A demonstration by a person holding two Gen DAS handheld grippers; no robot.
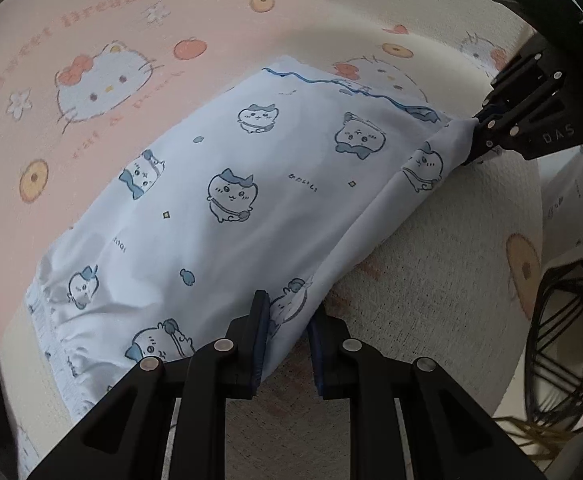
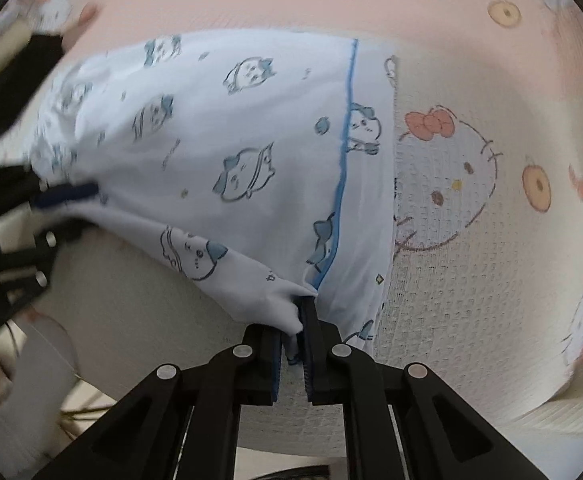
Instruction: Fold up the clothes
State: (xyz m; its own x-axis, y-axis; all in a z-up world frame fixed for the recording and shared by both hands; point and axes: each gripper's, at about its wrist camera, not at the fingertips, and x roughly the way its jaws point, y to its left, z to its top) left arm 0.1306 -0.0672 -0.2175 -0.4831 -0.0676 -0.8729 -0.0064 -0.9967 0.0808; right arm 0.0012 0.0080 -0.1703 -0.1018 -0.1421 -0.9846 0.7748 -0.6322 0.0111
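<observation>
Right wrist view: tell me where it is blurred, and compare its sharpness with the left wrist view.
Right wrist view: motion blur smears the left gripper and the garment print near it; the right gripper is crisp. Left wrist view: sharp throughout, fisheye bending the blanket at the rim, soft even light.

My garment [image 1: 227, 208] lies across the blanket [image 1: 91, 40] mid-frame; my left claw [image 1: 287, 344] at its bottom edge, my right claw [image 1: 479, 136] upper right.

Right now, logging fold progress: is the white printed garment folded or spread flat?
Partly folded: the garment is doubled, its near edge lifted off the blanket by both grippers.
</observation>
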